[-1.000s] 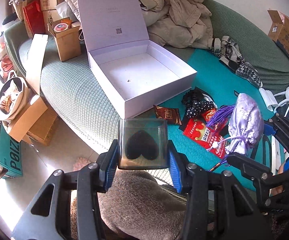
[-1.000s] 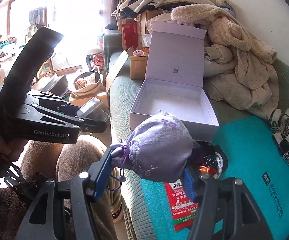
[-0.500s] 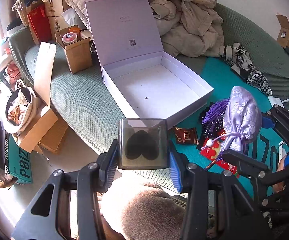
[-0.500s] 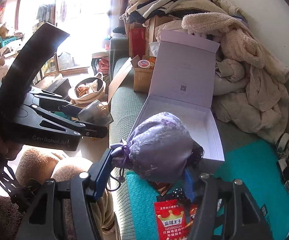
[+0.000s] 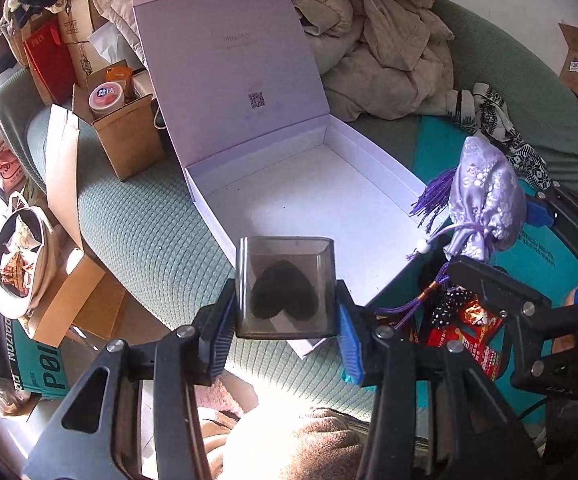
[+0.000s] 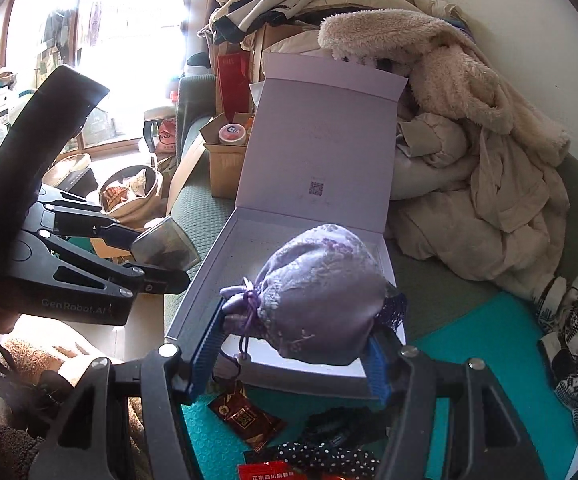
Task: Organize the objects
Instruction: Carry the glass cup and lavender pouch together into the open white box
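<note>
Gripping smoky clear square case (image 5: pixel 285 286) with dark heart shape inside, left gripper (image 5: pixel 285 320) clamps it over near wall of open white box (image 5: pixel 369 148); box interior bare, lid upright. Cardboard carton (image 5: pixel 127 140) beside box holds round tub.

Right wrist view: right gripper (image 6: pixel 295 354) clenched on lilac satin drawstring pouch (image 6: pixel 313 300), embroidered, rounded, over box's near end. Foil packets (image 6: pixel 245 418) on teal mat (image 6: pixel 501 352) below.

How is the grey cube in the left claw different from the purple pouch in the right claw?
The cube is hard, flat-sided and see-through, with a dark heart shape inside; the pouch is soft, rounded, patterned fabric, tied with a cord. The cube is smaller than the pouch. Both are held in a shut claw over the near end of the open white box.
</note>
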The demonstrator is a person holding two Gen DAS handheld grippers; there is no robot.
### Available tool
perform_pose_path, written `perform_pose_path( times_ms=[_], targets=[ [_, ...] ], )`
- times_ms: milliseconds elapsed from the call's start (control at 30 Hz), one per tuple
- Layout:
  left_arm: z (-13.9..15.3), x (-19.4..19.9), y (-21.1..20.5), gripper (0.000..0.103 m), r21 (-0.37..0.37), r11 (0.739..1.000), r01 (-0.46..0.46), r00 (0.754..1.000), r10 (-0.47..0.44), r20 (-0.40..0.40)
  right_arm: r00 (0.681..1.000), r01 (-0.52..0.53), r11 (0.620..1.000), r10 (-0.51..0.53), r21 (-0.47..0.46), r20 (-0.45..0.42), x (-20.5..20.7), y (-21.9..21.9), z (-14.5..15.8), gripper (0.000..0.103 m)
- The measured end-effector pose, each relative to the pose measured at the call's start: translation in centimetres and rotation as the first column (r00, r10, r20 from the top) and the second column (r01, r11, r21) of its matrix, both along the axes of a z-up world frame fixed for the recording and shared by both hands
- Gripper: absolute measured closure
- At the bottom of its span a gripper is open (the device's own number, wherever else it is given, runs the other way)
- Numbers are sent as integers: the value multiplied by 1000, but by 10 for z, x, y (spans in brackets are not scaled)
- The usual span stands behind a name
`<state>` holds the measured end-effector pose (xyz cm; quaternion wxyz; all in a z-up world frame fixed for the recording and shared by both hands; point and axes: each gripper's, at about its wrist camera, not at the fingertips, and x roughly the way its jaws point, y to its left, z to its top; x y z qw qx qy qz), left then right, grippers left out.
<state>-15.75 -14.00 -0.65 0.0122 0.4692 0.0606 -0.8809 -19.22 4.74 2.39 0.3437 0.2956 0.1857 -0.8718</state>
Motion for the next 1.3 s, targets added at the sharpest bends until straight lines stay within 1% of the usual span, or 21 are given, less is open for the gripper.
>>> perform_pose_path(
  times_ms=[100,367,533,633,767,933,1000,1167,1300],
  targets=[
    [-3,-22,-2,60,-10,1000,19,1000,-19,10,1000,14,1000,-14,0,-3,-15,-2,0,40],
    [5,-75,-9,60,-39,999,28,999,-29,-22,999,28,999,-27,15,-27,-55,-12,5,40],
    [5,-107,-13,60,-36,999,35,999,-36,-23,999,38,999,-37,20,-36,-80,-18,10,40],
    [3,-125,-13,60,-50,998,35,999,-36,-22,998,42,999,-41,25,-43,-93,-22,11,40],
    [1,-147,-14,60,-61,997,48,999,-49,-23,999,45,999,-45,13,-21,-111,-28,9,40],
    [-9,-170,-20,59,-71,996,61,998,-61,-6,999,42,999,-42,27,-11,-128,-39,-1,40],
    [-16,-180,-24,60,-75,995,65,998,-65,3,999,38,999,-38,26,5,-136,-43,-6,40],
    [-37,-199,-34,59,-54,995,80,997,-78,29,998,36,999,-37,31,42,-152,-51,-21,40],
    [-56,-211,-38,59,-53,994,93,994,-90,57,997,26,999,-29,48,71,-163,-57,-34,40]
  ],
)
